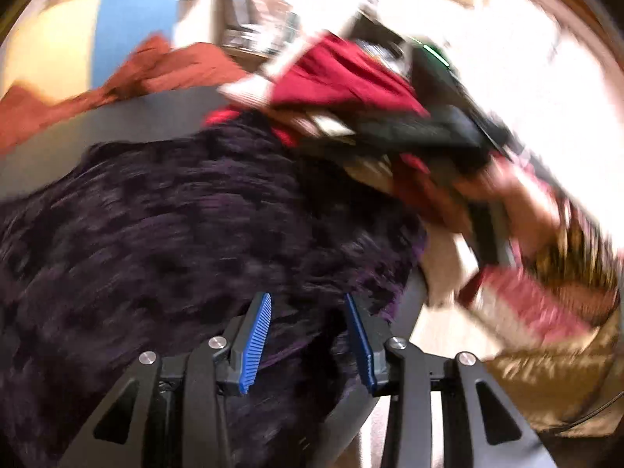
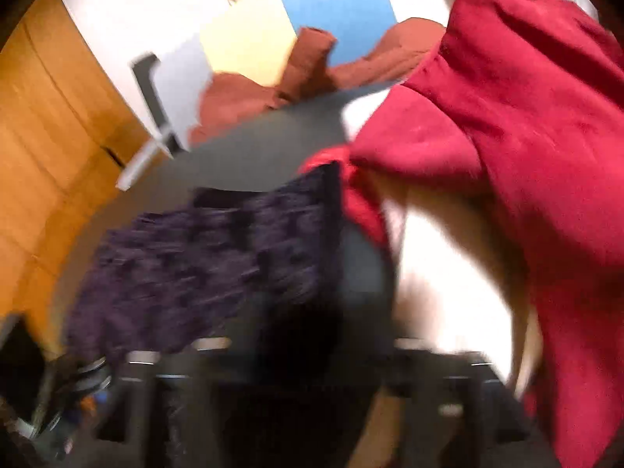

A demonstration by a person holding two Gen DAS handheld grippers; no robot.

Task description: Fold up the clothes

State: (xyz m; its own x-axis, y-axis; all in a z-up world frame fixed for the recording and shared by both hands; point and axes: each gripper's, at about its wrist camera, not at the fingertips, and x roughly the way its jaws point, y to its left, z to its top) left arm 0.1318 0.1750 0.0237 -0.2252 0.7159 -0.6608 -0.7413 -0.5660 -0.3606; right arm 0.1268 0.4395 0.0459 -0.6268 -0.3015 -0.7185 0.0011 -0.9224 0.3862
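A dark purple knitted garment [image 1: 187, 226] lies spread on the grey table [image 1: 128, 117]. My left gripper [image 1: 308, 312] hovers at its near edge. The blue pads [image 1: 255, 335] stand apart, with the knit showing under the gap and not pinched. In the right wrist view the same purple garment [image 2: 202, 257] lies at centre left. My right gripper [image 2: 308, 339] is smeared by blur at the bottom, its links spread wide beside the garment's right edge, apparently gripping nothing. The left wrist view shows a hand [image 1: 518, 202] holding that gripper's black body [image 1: 429, 128].
A rust-brown garment [image 2: 273, 89] is heaped at the table's far edge, before yellow and blue panels [image 2: 335, 4]. Red cloth [image 2: 526, 124] with pale cloth under it fills the right side. A wooden floor [image 2: 50, 124] lies left of the table. A golden patterned fabric [image 1: 546, 374] sits near right.
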